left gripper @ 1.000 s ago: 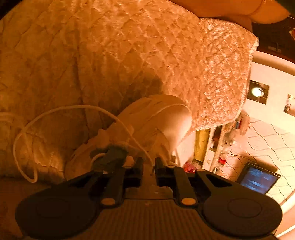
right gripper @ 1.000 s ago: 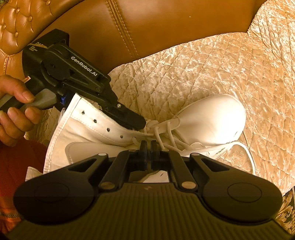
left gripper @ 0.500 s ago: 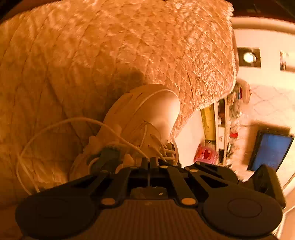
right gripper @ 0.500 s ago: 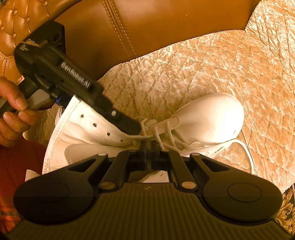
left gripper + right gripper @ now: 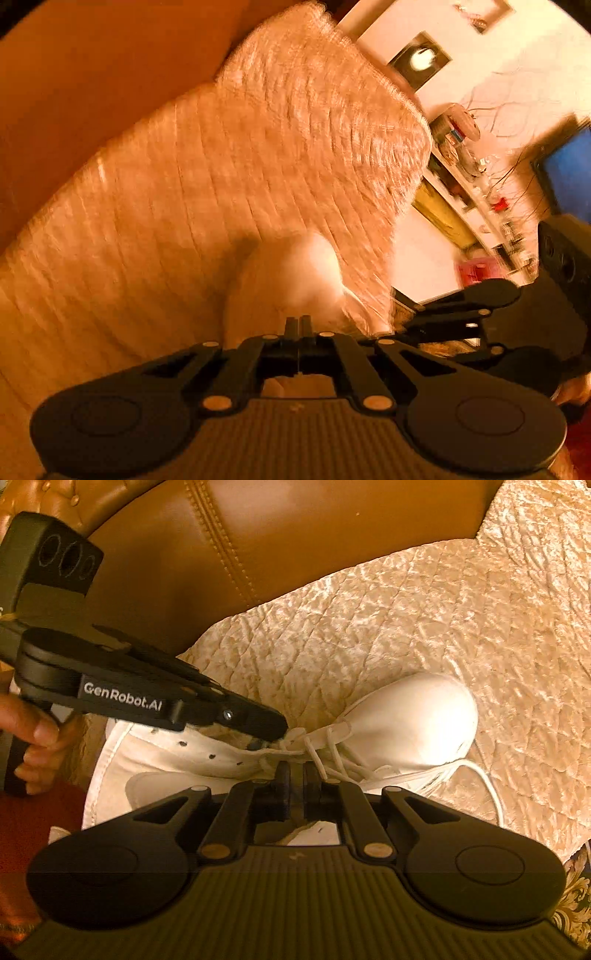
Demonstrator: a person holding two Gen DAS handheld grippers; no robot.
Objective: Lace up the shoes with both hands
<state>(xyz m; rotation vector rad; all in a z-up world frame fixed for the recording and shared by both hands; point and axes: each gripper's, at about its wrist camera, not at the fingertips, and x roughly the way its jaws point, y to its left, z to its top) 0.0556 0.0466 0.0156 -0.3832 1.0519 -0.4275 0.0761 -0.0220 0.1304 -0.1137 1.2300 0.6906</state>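
A white high-top shoe [image 5: 413,716] lies on a quilted cover, toe to the right; in the left wrist view it is a blurred pale shape [image 5: 288,273]. Crossed white laces [image 5: 332,753] run over its throat, and a loose lace loop [image 5: 487,786] trails past the toe. My left gripper [image 5: 277,733] [image 5: 299,323] is shut, its tip at the upper eyelets; whether a lace is pinched there is hidden. My right gripper [image 5: 296,771] is shut, with only a slit between its fingers, on the shoe's near lacing flap.
A brown leather backrest [image 5: 258,546] rises behind the quilted cover [image 5: 443,609]. A person's hand [image 5: 33,734] holds the left tool at the far left, above red cloth [image 5: 29,830]. Past the cushion edge, the left wrist view shows a shelf [image 5: 480,192] and a screen [image 5: 569,173].
The left gripper's jaws closed from a small gap. That tool rose and rolled, so its view swung and blurred, but its tip stayed at the eyelets. The right gripper did not move.
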